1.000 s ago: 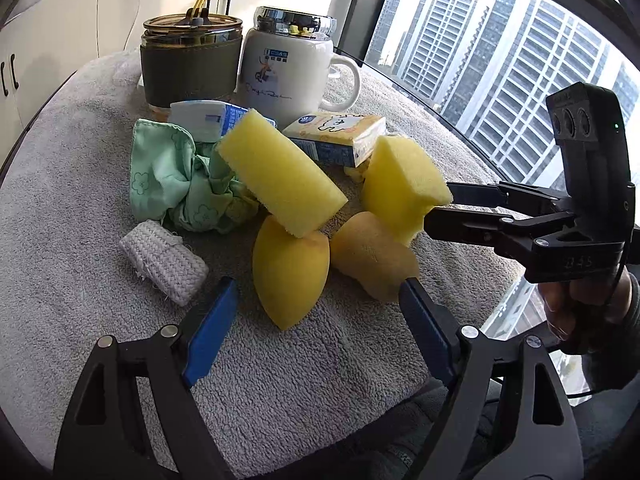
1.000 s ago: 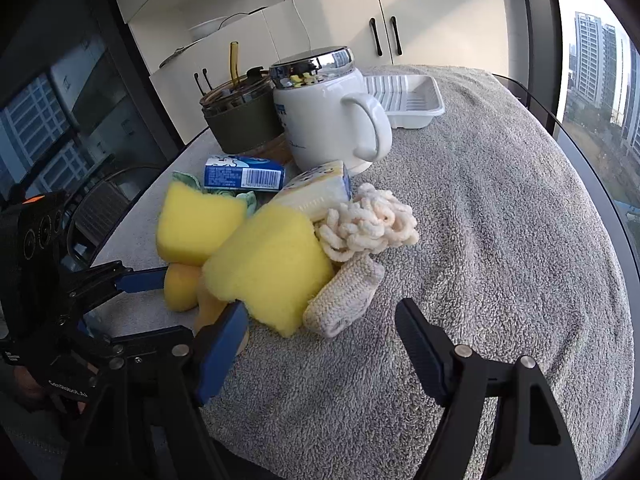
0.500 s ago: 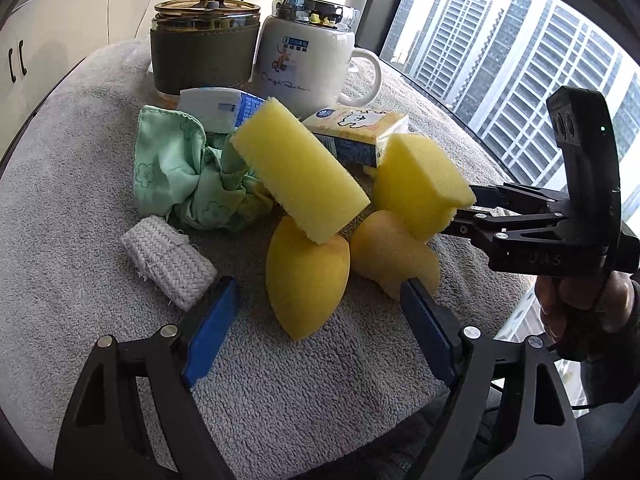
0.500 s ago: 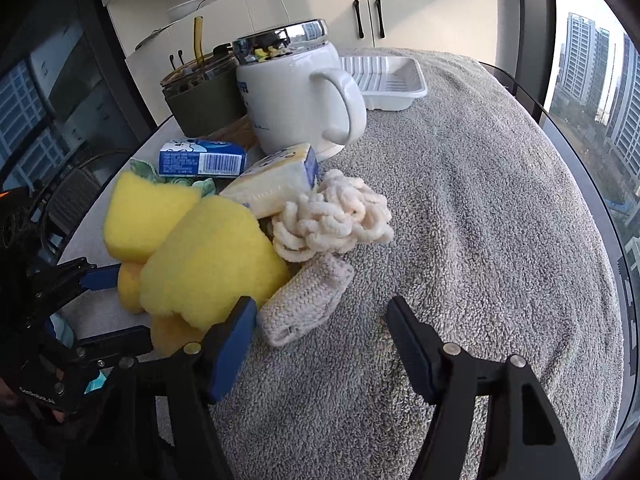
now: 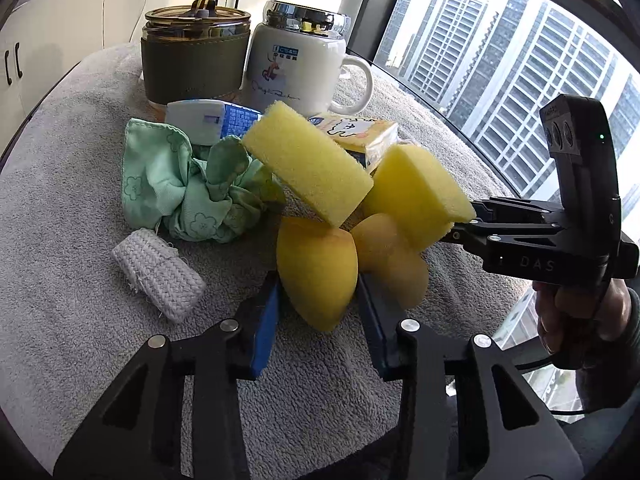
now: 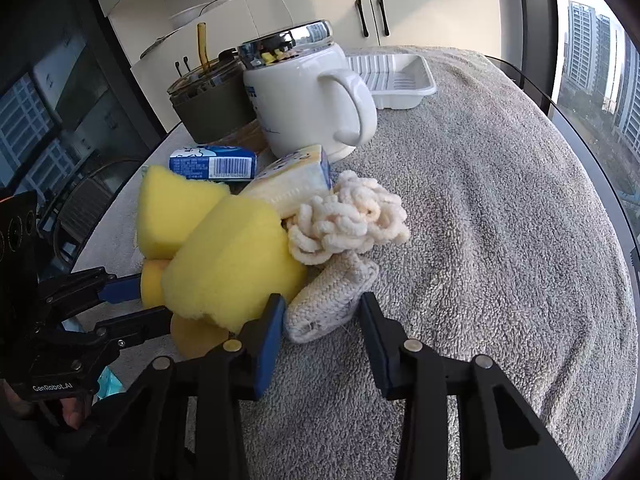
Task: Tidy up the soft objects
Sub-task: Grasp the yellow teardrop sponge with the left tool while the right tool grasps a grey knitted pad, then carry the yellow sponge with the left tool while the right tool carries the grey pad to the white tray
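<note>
A pile of soft things lies on the grey towel (image 5: pixel 60 280). My left gripper (image 5: pixel 318 312) has closed its blue pads on a yellow egg-shaped sponge (image 5: pixel 316 268). A second egg sponge (image 5: pixel 392 264) lies beside it. Two yellow block sponges (image 5: pixel 308 168) (image 5: pixel 416 196) lean on top. A green cloth (image 5: pixel 188 192) and a white knitted roll (image 5: pixel 158 274) lie to the left. My right gripper (image 6: pixel 322 328) has its pads against a cream knitted pad (image 6: pixel 328 300). A cream chenille scrunchie (image 6: pixel 348 220) lies behind it.
A white lidded mug (image 6: pixel 304 92) and a green-sleeved cup with a straw (image 5: pixel 194 56) stand behind the pile. Two tissue packs (image 6: pixel 214 164) (image 5: pixel 360 136) lie by them. A white tray (image 6: pixel 392 76) sits at the far end. The table edge and window are close.
Both grippers moved forward into the pile and narrowed. The left one closed around the egg sponge, the right one around the knitted pad.
</note>
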{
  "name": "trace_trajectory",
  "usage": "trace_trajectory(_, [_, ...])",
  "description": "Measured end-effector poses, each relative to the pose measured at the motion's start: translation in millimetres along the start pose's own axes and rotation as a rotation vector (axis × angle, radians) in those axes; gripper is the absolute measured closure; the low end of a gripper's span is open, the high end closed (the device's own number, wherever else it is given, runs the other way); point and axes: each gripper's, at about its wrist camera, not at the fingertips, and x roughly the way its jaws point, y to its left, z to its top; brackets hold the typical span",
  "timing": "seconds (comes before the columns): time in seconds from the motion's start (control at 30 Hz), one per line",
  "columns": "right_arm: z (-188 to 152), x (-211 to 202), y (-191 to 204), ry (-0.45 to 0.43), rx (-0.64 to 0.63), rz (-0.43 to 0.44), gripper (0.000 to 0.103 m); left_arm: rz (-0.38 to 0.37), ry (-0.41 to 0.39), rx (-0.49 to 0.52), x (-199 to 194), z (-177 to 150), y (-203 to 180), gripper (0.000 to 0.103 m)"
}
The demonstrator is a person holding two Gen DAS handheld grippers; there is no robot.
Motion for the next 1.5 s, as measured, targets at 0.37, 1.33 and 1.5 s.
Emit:
trace_trajectory(0.37, [-7,-12,0,-0.023,-0.002,-0.045,0.064,0.04,-0.033,-0.04,-13,-2,12,0.072])
trace_trajectory(1.33, [91,-75,-49,-0.15,-0.095,-0.18,0.066,0.21,-0.217,0.014,-98,98,126,0.073])
trace_trajectory(1.5, [139,-69,-74,-0.152,-0.122,-0.19,0.066,0.22,-0.214,0.083,-94,149,155,0.073])
